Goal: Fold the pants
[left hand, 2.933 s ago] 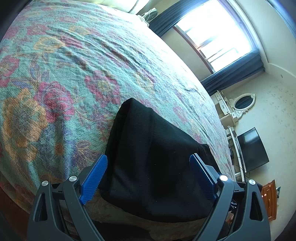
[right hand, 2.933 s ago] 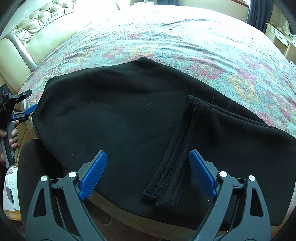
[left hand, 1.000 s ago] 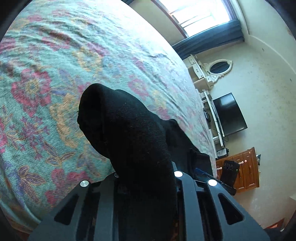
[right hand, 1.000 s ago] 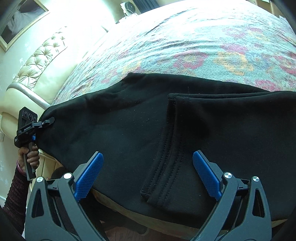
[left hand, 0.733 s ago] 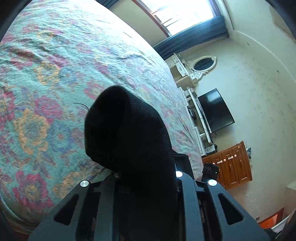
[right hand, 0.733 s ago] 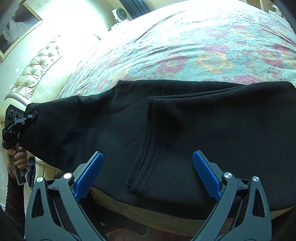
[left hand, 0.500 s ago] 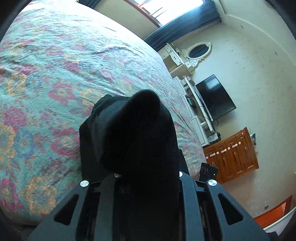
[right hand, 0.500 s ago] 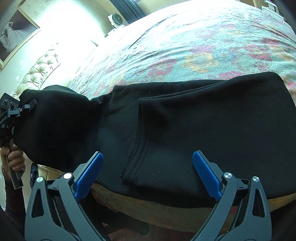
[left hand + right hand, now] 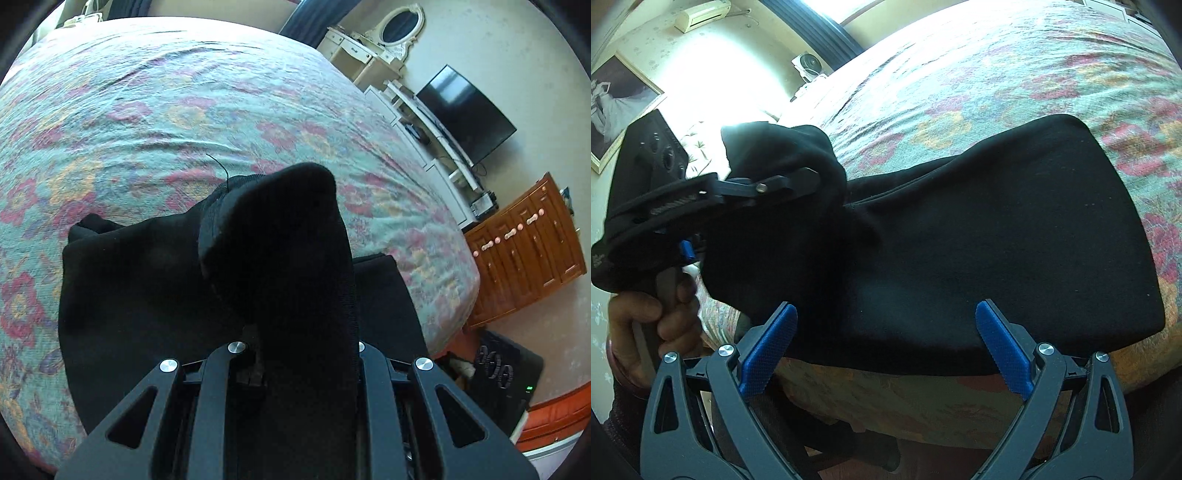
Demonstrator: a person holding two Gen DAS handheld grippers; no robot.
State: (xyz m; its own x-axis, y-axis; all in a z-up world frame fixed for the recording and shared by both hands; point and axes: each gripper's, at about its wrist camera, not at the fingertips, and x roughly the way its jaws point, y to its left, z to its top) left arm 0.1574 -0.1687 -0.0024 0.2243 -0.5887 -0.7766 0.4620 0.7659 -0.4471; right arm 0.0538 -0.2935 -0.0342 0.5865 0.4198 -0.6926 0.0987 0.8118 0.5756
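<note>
The black pants (image 9: 997, 236) lie along the near edge of the floral bed (image 9: 1015, 74). My left gripper (image 9: 295, 343) is shut on one end of the pants (image 9: 280, 236), which bunches up over its fingers and hides them. In the right wrist view the left gripper (image 9: 812, 182) holds that end lifted above the rest of the pants. My right gripper (image 9: 886, 343) is open and empty just off the bed's near edge, with the pants' edge between its blue pads (image 9: 768, 350).
The floral bedspread (image 9: 147, 110) stretches far beyond the pants. A dresser with an oval mirror (image 9: 373, 48), a TV (image 9: 465, 114) and a wooden cabinet (image 9: 528, 251) stand past the bed. A tufted headboard (image 9: 698, 144) is at the far left.
My left gripper closed on the pants' end, lifted it and carried it over towards the right gripper, doubling the pants. The right gripper stayed open at the bed's edge.
</note>
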